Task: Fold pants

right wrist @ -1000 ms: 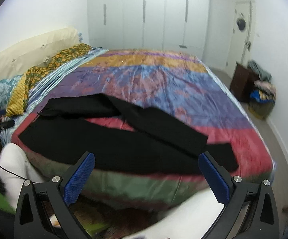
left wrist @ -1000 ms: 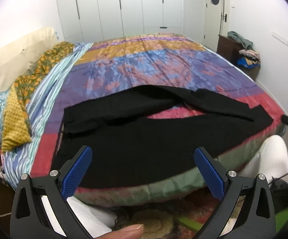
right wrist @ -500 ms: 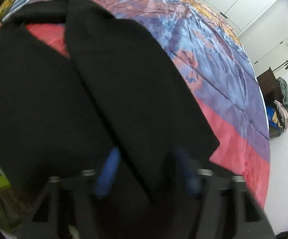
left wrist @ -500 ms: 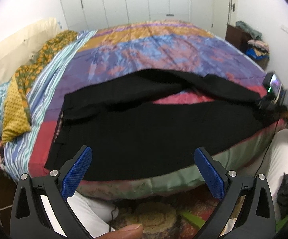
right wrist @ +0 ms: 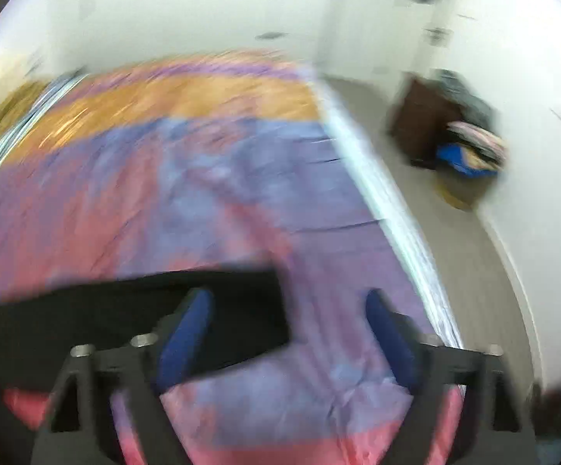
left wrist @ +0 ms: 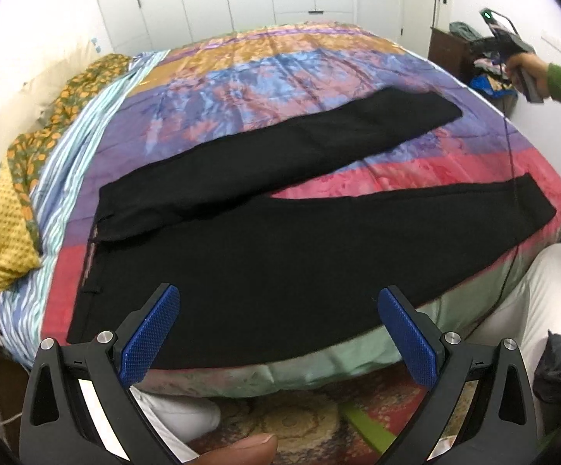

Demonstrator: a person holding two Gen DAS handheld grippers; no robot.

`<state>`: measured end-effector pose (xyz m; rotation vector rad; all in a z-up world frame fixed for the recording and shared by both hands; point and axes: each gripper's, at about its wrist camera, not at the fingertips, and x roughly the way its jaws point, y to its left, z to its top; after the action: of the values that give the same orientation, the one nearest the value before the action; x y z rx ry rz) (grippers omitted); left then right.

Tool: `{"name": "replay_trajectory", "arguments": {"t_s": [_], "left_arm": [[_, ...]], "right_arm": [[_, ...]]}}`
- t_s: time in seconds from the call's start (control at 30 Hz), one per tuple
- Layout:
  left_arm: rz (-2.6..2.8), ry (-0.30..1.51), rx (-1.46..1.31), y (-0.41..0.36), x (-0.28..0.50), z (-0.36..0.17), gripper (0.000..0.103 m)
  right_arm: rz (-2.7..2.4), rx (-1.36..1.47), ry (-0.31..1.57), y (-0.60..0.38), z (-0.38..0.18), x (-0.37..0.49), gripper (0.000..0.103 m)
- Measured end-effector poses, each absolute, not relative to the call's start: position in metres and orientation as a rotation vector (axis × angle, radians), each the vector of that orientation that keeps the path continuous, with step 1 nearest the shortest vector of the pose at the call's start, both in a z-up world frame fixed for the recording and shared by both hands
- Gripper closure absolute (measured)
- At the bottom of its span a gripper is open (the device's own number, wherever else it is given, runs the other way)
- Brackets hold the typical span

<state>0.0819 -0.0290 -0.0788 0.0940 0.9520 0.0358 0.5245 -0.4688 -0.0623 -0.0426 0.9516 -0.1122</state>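
- In the left wrist view, our left gripper [left wrist: 276, 333] stood with its blue fingers [left wrist: 148, 333] spread wide and nothing between them, low in the frame over the near edge of the bed [left wrist: 280, 372].
- In the blurred right wrist view, our right gripper [right wrist: 288, 333] was opening, its fingers [right wrist: 185, 337] apart with no cloth clamped between them; the end of one trouser leg lay under and just past the left finger.
- The left wrist view also showed the right gripper from outside, at the upper right of the frame, raised above the bed in our hand [left wrist: 520, 68] and clear of the cloth.
- The black pants [left wrist: 280, 255] lay flat on the multicoloured bedspread [left wrist: 272, 81], filling the lower middle of the left wrist frame.
- Their long axis ran across the frame, waistband at the lower left and hems to the right.
- The near leg ran along the bed's edge; the far leg slanted toward the upper right, so the two spread in a V with pink bedspread showing between them.
- We judged the task barely begun: the pants were spread out, but no fold showed.
- Laying one leg over the other and folding along the length were both left to do.
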Motion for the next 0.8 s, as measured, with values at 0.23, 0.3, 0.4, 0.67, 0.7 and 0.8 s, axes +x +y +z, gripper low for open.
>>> {"name": "replay_trajectory", "arguments": {"t_s": [0.23,0.3,0.4,0.67,0.7,0.8], "left_arm": [[0.053,1.057,0.068,-0.026,0.097,-0.11,0.001],[0.064,1.058,0.088,-0.03,0.1,-0.112,0.001],[0.081,1.072,0.089,-0.031,0.102,-0.116,0.001],[0.131,1.139,0.077,-0.02,0.115,-0.139,0.001],[0.139,1.128,0.085,-0.017,0.118,-0.139,0.001],[0.189,1.064,0.108,0.003,0.146,-0.137,0.001]], "right_arm": [[0.022,0.569,1.077,-0.532,-0.196,0.487,0.035],[0.034,0.693,1.068,-0.535,-0.222,0.487,0.043],[0.04,0.795,1.038,-0.527,-0.245,0.494,0.045],[-0.158,0.411,1.112,-0.495,-0.248,0.531,0.087],[-0.177,0.417,1.101,-0.501,-0.249,0.528,0.08],[-0.347,0.366,1.045,-0.513,-0.233,0.511,0.04]]}}
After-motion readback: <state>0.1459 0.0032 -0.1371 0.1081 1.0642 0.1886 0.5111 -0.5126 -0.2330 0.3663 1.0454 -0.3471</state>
